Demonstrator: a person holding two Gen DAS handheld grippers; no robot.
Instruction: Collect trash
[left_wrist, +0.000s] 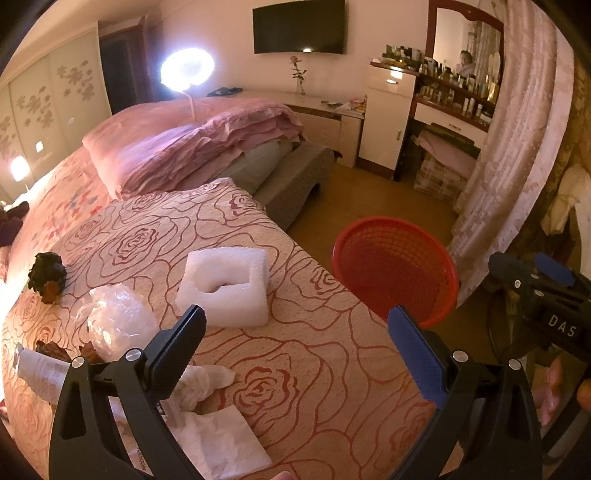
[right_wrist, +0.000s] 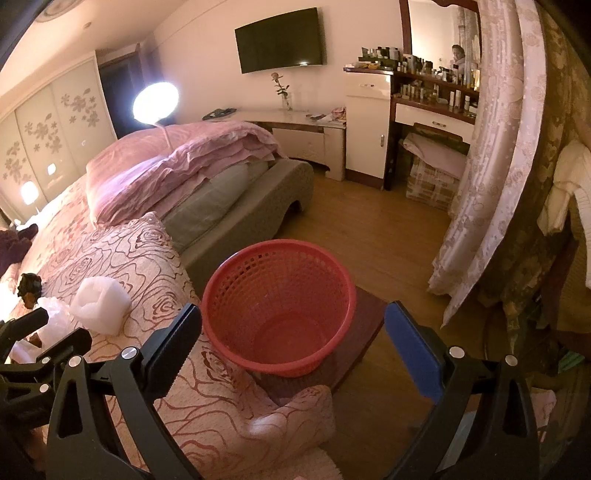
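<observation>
Rose-patterned bedspread (left_wrist: 288, 343) covers the near end of a bed in a warmly lit bedroom, with a wooden floor (right_wrist: 376, 236) to its right; the left gripper (left_wrist: 299, 343) hangs over the spread with its jaws wide apart and nothing between them; just below its left finger lie a crumpled white tissue (left_wrist: 201, 380) and a flat white napkin (left_wrist: 221, 439); just beyond that finger sits a square white foam block (left_wrist: 225, 286), and left of it a clear plastic wrap (left_wrist: 118, 321), a white tube (left_wrist: 40, 373) and a dark crumpled wrapper (left_wrist: 46, 273), all on the spread; the right gripper (right_wrist: 295, 343) hovers near the bed edge, jaws likewise wide apart and holding nothing, with the red mesh basket (right_wrist: 280, 273) between its fingers in view, standing upright on a dark low stool (right_wrist: 362, 325) beside the bed; farther off are folded pink quilts (right_wrist: 184, 166), a wall television (right_wrist: 280, 38) and a dressing table (right_wrist: 432, 110)
</observation>
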